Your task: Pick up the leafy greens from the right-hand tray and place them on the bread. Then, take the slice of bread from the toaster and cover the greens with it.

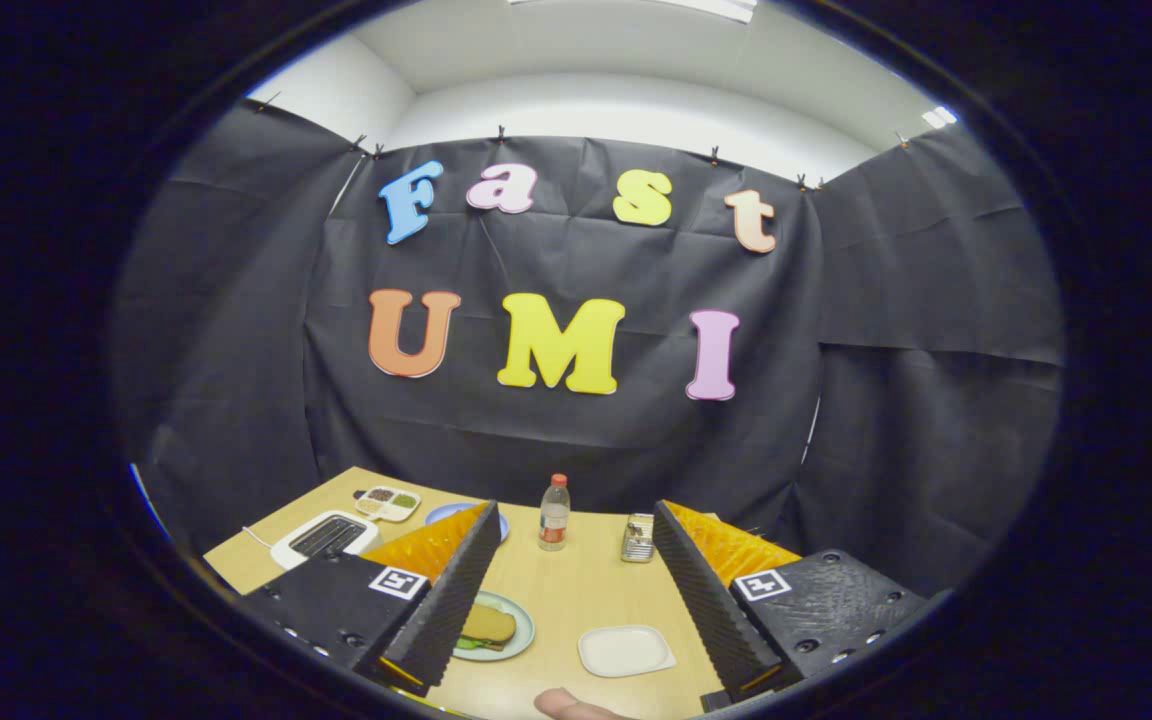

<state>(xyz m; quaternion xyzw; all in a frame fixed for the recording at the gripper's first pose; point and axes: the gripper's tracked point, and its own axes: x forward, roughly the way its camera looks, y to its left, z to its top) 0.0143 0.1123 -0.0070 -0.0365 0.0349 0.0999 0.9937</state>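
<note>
Between the spread fingers of the gripper (pixel 566 640), on the pale wooden table (pixel 576 590), sits a round pale-green plate (pixel 521 632) carrying a browned slice of bread (pixel 488 624) with green leafy greens (pixel 473 645) peeking out beneath it. The fingers stand wide apart and hold nothing. Right of the plate lies a small white square tray (pixel 626 650), bare of food. Far left stands a white two-slot toaster (pixel 326 537), its slots dark; whether bread remains inside, I cannot tell. Beyond it rest a white divided dish (pixel 388 502) and a blue plate (pixel 446 512); a clear plastic bottle with a red cap (pixel 554 512) and a small metal tin (pixel 638 538) stand farther back. A fingertip (pixel 566 705) shows at the near edge. Judging by the covered greens, both steps look complete; what remains is only to draw the gripper clear.
</note>
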